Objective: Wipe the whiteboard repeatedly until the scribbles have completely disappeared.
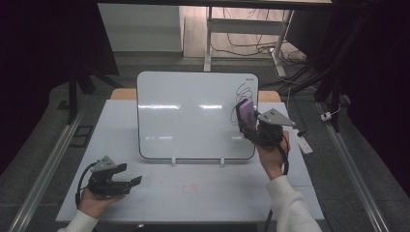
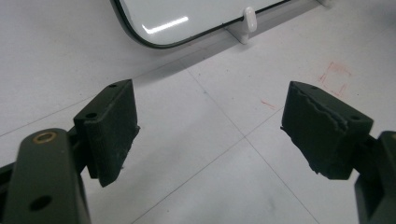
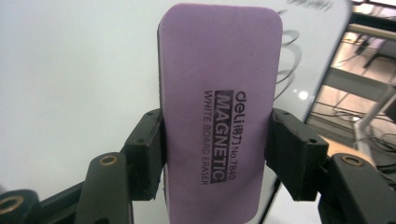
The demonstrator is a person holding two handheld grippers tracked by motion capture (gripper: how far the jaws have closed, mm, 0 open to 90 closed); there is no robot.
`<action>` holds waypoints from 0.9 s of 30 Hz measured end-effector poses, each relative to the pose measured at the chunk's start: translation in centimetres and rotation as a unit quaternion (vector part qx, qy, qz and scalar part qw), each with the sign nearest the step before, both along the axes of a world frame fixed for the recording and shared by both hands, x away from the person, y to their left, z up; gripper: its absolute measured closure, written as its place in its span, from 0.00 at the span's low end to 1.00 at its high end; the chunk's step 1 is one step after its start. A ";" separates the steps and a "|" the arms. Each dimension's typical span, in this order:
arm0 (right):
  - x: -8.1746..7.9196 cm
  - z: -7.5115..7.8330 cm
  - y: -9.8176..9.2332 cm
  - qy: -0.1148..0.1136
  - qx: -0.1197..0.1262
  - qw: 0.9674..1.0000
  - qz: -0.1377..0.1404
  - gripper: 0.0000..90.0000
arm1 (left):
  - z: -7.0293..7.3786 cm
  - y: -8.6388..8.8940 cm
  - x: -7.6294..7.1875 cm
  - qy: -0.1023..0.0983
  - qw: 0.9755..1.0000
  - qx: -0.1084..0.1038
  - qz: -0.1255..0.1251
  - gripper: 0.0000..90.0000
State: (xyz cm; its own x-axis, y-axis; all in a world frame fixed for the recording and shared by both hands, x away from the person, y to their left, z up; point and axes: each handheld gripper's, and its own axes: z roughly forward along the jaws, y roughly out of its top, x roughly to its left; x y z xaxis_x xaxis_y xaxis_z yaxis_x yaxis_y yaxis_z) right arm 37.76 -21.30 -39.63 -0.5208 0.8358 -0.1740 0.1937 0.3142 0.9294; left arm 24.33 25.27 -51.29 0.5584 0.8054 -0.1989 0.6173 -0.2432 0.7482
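You are holding the purple eraser upright in the right gripper, whose jaws are clamping its two long edges at roughly half their opening. The eraser is sitting at the right side of the whiteboard, just below the black scribble in the far right corner. The left gripper is resting low over the near left of the desk, its jaws standing wide apart and gripping nothing. Risks from here: the board is standing on small white feet, so heavy pressure is likely to tip or push it back, and a tilted eraser face is likely to leave streaks.
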 end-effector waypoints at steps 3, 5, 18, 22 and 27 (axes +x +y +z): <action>0.8 1.1 -0.1 -0.006 0.005 1.000 -0.013 0.45 | 0.0 0.0 0.0 0.000 1.000 -0.001 0.000 0.21; 1.2 1.9 -0.2 -0.012 0.007 1.000 -0.018 0.45 | 0.0 0.1 0.0 0.000 1.000 -0.002 0.000 0.21; 5.4 4.8 1.1 -0.011 -0.005 0.999 -0.048 0.45 | 0.1 0.3 0.0 0.002 1.000 -0.007 0.000 0.21; 5.7 4.3 1.8 -0.002 -0.021 0.999 -0.041 0.45 | 0.0 0.5 0.0 0.008 1.000 -0.011 0.000 0.21; 4.9 3.0 3.2 0.015 -0.059 0.998 -0.016 0.45 | -0.1 0.5 0.1 0.011 1.000 -0.011 0.000 0.20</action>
